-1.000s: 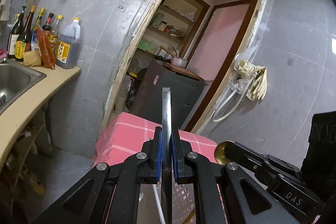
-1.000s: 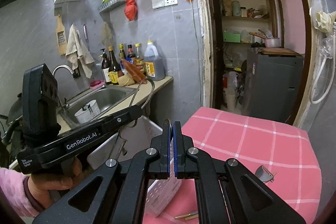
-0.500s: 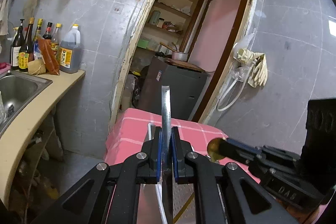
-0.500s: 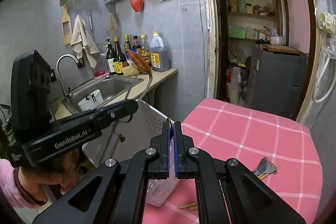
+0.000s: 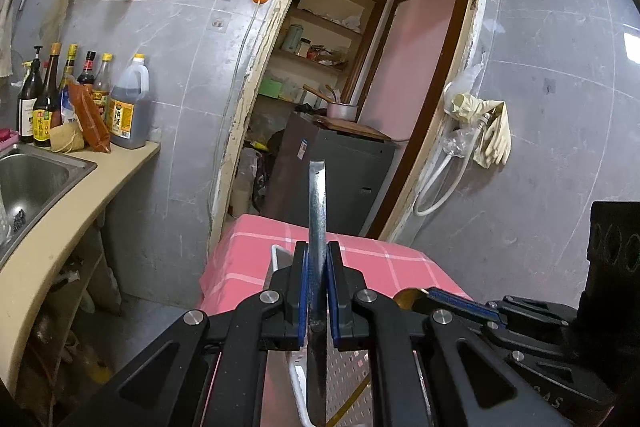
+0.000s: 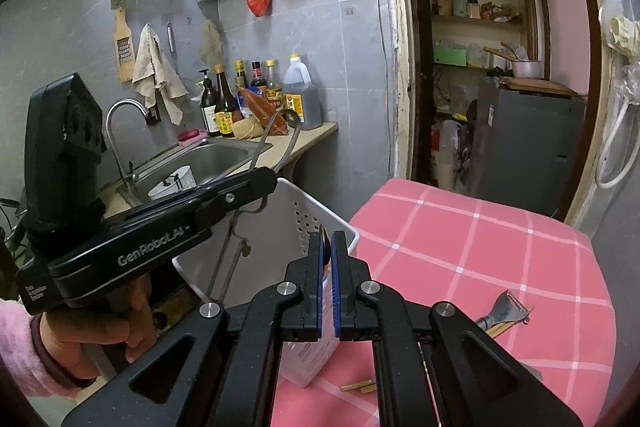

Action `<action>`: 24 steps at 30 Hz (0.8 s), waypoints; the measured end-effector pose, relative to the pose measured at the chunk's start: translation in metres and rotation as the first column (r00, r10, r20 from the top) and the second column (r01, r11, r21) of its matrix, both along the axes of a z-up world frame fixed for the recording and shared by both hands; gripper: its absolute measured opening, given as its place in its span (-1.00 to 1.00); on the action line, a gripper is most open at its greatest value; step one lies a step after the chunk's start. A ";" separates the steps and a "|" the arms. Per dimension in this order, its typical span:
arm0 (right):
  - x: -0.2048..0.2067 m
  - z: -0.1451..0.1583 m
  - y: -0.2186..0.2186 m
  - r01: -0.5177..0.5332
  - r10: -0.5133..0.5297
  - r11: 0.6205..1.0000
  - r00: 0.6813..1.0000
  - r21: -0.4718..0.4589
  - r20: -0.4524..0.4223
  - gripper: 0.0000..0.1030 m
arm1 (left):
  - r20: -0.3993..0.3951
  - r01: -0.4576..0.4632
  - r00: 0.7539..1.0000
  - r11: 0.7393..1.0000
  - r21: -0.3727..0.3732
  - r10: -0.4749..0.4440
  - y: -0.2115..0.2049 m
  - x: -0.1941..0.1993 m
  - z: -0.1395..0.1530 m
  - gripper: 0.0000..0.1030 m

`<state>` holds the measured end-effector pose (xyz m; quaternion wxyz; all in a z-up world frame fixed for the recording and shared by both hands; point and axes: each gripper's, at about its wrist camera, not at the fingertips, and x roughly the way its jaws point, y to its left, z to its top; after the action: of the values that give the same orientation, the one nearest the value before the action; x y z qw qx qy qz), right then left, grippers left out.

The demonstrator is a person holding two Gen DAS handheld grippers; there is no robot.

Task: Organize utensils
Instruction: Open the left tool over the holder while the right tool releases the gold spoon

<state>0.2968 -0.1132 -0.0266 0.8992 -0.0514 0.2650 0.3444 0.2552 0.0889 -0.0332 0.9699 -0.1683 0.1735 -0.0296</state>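
1. The left gripper (image 5: 318, 269) is seen at bottom centre of the left wrist view, its blue-padded jaws clamped on a flat, thin steel utensil handle (image 5: 318, 203) that rises upright between them toward the middle of the frame.
2. In the right wrist view, the same left gripper (image 6: 256, 183) crosses the left half of the frame, held by a hand (image 6: 100, 323) in a pink sleeve; the looped end of the steel utensil (image 6: 286, 131) is shown projecting up and to the right from its tip, in front of the counter edge.
3. The right gripper (image 6: 327, 259) sits at bottom centre of its own view, jaws drawn almost together; a small brass-coloured edge is glimpsed at the pad tips, though what it belongs to cannot be told.
4. In the left wrist view, the right gripper (image 5: 416, 301) enters from the lower right, with a round golden utensil end (image 5: 404, 298) at its tip.
5. A white perforated plastic basket (image 6: 308, 215) is pictured at centre, on the left edge of the pink checked tablecloth (image 6: 480, 247).
6. A metal peeler (image 6: 506, 309) and wooden chopsticks (image 6: 508, 325) lie on the cloth at lower right, well apart from the basket.
7. A steel sink (image 6: 208, 159) is set at centre left.
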 end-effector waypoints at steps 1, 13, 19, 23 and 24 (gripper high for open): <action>-0.001 -0.001 -0.001 0.000 0.000 1.000 1.000 -0.001 -0.003 -0.92 | 0.001 -0.001 1.000 1.000 -0.001 0.001 -0.001 0.001 0.000 -0.84; -0.001 -0.006 -0.006 -0.014 0.014 1.000 0.999 0.007 -0.046 -0.92 | -0.033 -0.012 0.999 1.000 -0.013 0.012 -0.001 -0.001 -0.003 -0.84; -0.002 -0.009 -0.010 0.000 0.002 1.000 0.998 0.024 -0.069 -0.92 | -0.056 -0.009 0.998 0.999 -0.035 0.007 0.003 -0.011 -0.004 -0.84; -0.004 -0.008 -0.016 0.025 -0.022 0.999 0.998 0.037 -0.066 -0.72 | -0.065 0.005 0.998 0.999 -0.032 -0.007 0.003 -0.016 -0.002 -0.81; -0.006 -0.006 -0.019 0.038 -0.035 0.998 0.997 0.047 -0.063 -0.64 | -0.064 0.007 0.998 0.999 -0.033 -0.009 0.002 -0.017 -0.002 -0.81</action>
<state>0.2911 -0.1321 -0.0330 0.8977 -0.0143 0.2854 0.3354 0.2380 0.0909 -0.0347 0.9607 -0.1844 0.2049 -0.0311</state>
